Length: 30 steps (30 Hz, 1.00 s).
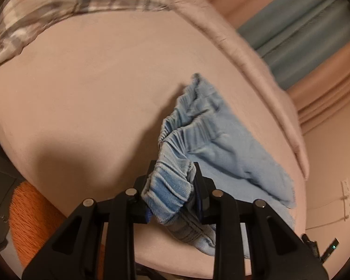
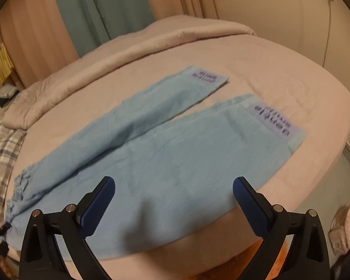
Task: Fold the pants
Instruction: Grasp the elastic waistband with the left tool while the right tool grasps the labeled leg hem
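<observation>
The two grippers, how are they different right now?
The left gripper is shut on the pants' waistband; the right gripper is open and holds nothing. The left bunches cloth up; the right hovers above the flat pants. Both are black with blue pads, over the bed.

our left tool point(image 1: 172, 186) is matte black plastic with angular triangular cut-outs, four round silver pins across its linkage and dark blue ridged pads. our right tool point(image 2: 173, 186) has the same black frame, silver pins and blue pads point(image 2: 98, 207).
</observation>
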Each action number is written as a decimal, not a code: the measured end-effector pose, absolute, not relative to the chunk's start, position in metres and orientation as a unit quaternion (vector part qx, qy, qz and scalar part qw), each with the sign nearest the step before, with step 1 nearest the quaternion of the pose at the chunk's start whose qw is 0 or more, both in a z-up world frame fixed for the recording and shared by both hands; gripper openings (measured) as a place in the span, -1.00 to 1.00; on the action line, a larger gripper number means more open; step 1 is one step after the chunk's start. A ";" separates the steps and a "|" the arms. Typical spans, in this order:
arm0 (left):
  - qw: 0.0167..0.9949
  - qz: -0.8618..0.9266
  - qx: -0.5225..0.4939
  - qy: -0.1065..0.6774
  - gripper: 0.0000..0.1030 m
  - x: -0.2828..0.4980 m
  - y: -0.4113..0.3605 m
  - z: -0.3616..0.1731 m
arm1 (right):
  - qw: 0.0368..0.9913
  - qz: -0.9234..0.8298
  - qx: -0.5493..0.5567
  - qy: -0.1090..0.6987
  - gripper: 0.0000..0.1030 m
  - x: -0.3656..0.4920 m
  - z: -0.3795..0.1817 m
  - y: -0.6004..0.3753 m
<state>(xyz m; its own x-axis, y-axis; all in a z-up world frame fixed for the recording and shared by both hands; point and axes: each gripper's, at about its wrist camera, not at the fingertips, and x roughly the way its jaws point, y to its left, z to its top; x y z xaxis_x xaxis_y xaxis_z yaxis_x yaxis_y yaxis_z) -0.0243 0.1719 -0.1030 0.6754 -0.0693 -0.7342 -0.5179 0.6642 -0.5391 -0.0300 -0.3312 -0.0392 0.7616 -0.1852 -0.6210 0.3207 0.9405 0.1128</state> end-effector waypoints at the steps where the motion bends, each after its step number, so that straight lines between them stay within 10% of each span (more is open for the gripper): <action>1: 0.822 0.140 -0.384 0.397 -0.45 -0.021 0.173 -0.113 | 0.932 -0.137 0.112 0.316 0.96 -0.030 -0.039 -0.336; 30: 0.826 0.148 -0.352 0.414 -0.30 -0.012 0.169 -0.127 | 0.876 -0.262 0.195 0.356 0.91 -0.029 -0.073 -0.456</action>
<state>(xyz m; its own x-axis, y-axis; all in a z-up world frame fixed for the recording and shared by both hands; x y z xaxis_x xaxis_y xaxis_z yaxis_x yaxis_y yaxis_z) -0.0115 0.1692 -0.1265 0.6125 -0.0467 -0.7891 -0.5368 0.7082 -0.4586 -0.0293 -0.4556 -0.0731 0.6102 -0.3191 -0.7251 0.5971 0.7868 0.1562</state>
